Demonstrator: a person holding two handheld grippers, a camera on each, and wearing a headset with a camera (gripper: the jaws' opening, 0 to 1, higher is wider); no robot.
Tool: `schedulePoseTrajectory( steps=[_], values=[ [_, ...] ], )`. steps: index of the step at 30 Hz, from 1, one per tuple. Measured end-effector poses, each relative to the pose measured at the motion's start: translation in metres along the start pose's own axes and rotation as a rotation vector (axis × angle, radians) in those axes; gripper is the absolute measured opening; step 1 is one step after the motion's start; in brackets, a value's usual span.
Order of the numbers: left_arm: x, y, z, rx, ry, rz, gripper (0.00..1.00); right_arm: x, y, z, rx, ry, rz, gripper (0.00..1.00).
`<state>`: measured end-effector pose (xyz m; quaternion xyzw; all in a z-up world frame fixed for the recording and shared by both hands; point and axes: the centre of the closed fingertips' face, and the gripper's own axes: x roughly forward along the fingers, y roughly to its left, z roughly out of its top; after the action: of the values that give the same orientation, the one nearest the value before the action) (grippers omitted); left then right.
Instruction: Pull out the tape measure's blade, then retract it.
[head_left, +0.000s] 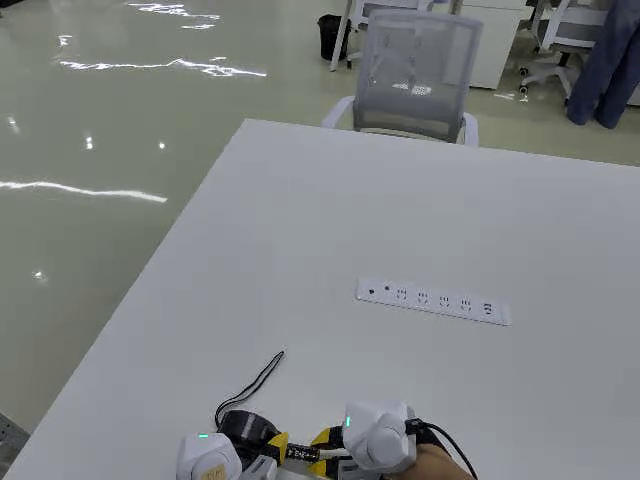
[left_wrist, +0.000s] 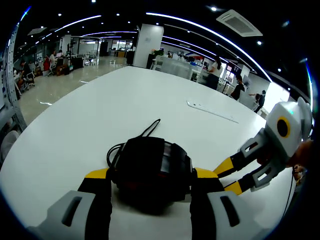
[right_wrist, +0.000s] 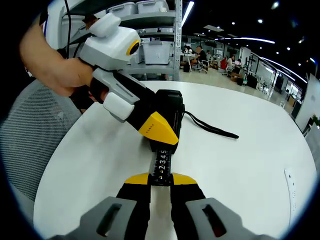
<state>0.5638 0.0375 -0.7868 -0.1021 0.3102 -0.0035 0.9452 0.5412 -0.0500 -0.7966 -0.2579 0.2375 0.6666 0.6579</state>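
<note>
- The right gripper (right_wrist: 161, 180) has its yellow fingertips (right_wrist: 137, 178) drawn narrow, pinching the blade (right_wrist: 161, 166) at its free end. The printed numbers on the blade show just above the pinch.
- The left gripper (left_wrist: 151, 176) has its fingertips (left_wrist: 97, 174) set wider, pressed against the two sides of the black tape measure (right_wrist: 167, 112) and holding the case between them.
- The case rests on the white table (head_left: 300, 230) at the near edge, close to the person. Only a short length of blade spans the small gap between the case and the right gripper.
- A thin black strap (right_wrist: 210, 127) trails loose from the case across the table top, clear of both grippers.
- Step in hand, as I judge it: the pull-out is at its start. Both grips are in place and very little blade is out.
- The next move calls for the right gripper to draw away from the case in a straight line, low over the table, while the left keeps the case steady so it neither slides nor twists.
- The pinch has to stay firm, since a spring blade that slips would snap back early. The retract calls for the same path run back under control.
- Farther off, a white power strip (head_left: 432, 300) lies flat mid-table, well apart from the work, and a mesh-backed chair (head_left: 415, 75) stands at the far edge.
</note>
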Motion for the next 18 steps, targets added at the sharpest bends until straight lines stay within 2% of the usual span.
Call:
schedulePoseTrajectory(
  steps=[18],
  values=[
    [0.0009,0.0017,-0.0001,-0.013,0.000,-0.005,0.60,0.0049,-0.0012,0.0053,0.000,-0.005,0.002,0.13]
  ],
)
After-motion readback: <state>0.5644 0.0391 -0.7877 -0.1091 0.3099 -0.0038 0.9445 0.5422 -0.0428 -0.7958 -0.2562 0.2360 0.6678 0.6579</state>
